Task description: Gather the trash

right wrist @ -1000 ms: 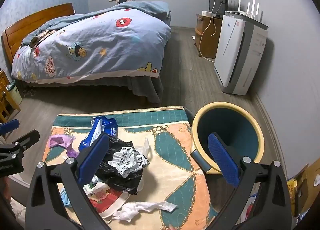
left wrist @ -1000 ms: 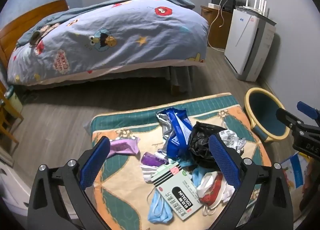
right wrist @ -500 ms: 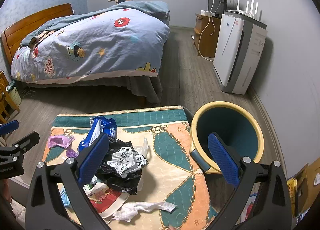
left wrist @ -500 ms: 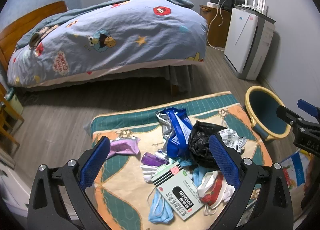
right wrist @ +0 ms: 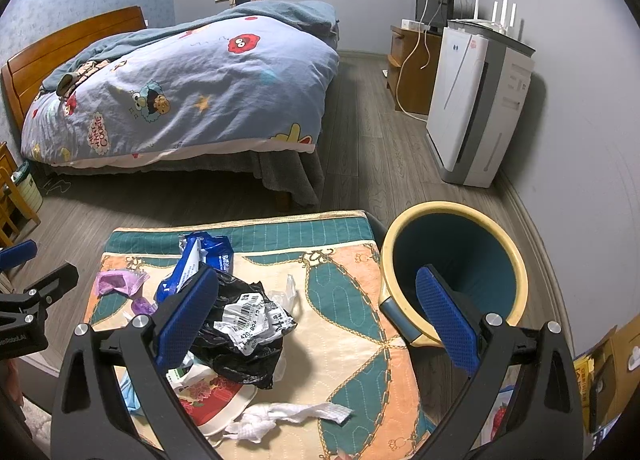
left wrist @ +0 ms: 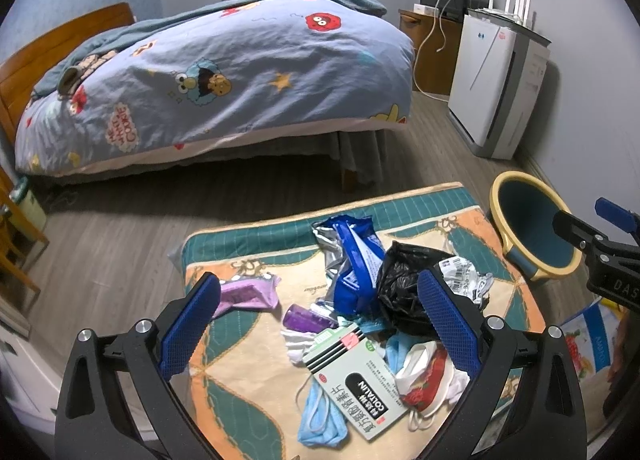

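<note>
Fingers [left wrist: 192, 324] of the left gripper [left wrist: 316, 324] spread wide, blue pads apart, gripping nothing, hovering above a heap of trash on the quilted surface [left wrist: 248, 392]. Fingers [right wrist: 444, 312] of the right gripper [right wrist: 316, 312] likewise parted and empty, one pad over the black plastic bag [right wrist: 236, 352], the other over the rim of the waste bin [right wrist: 452, 211].

Trash piled on the near half of the surface: blue foil packet [left wrist: 352, 260] lying against the black plastic bag, crumpled white label paper [left wrist: 464, 280] on top of that bag, purple wrapper [left wrist: 248, 292] off to the left side, small purple piece [left wrist: 304, 318] near the middle. Closer in: green-and-white medicine box [left wrist: 352, 376], light blue face mask [left wrist: 320, 420] partly under the box, red-and-white printed bag [left wrist: 424, 384] just beside the box. Twisted white tissue [right wrist: 280, 416] at the near edge in the right wrist view.

Waste bin, yellow-rimmed with a teal inside, standing on the wooden floor [right wrist: 360, 147] just beside the right edge of the surface, nothing visible inside.

Beyond: bed [left wrist: 216, 75] under a blue cartoon-print duvet, white air purifier [left wrist: 496, 83] against the right wall with a router on top, wooden cabinet with a dark screen behind it.
</note>
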The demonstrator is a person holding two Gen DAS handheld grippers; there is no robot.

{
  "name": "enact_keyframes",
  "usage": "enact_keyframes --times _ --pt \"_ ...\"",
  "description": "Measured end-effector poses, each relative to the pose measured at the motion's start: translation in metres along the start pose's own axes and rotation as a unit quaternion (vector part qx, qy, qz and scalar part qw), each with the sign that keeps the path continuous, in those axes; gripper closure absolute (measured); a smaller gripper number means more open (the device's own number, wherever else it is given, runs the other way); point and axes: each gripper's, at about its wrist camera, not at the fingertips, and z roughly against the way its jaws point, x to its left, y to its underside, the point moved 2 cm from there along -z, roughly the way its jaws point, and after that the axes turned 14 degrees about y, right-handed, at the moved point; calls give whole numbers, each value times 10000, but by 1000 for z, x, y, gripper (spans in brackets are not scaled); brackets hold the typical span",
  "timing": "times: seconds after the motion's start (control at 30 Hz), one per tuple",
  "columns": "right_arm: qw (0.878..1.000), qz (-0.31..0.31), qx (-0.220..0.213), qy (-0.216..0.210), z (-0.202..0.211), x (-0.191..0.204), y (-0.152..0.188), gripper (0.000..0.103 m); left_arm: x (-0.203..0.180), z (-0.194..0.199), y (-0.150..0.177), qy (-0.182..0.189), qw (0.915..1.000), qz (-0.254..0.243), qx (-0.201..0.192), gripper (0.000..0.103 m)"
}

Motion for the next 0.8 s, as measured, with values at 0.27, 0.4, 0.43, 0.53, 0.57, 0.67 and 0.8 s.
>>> enact_keyframes --times 0.27,0.4,0.43,0.53,0.57,0.67,0.8 --pt "10000 -3 22 20 -2 -1 2 6 0 0 0 -3 10000 -4 1 5" --pt "10000 2 36 26 -2 0 3 6 0 0 0 -7 10000 -9 4 5" --pt "10000 3 35 26 -2 0 3 6 0 0 0 -7 10000 -11 3 5" --pt "10000 3 42 24 -3 0 4 6 -1 -1 0 -5 10000 -6 5 5" --pt "10000 7 50 26 -3 0 3 6 -1 0 0 -9 10000 -9 7 5" --pt "10000 8 53 26 -3 0 4 6 -1 0 0 -9 10000 -9 3 5" --pt "10000 7 58 25 -3 0 3 6 -1 -1 0 -9 10000 -13 7 5"
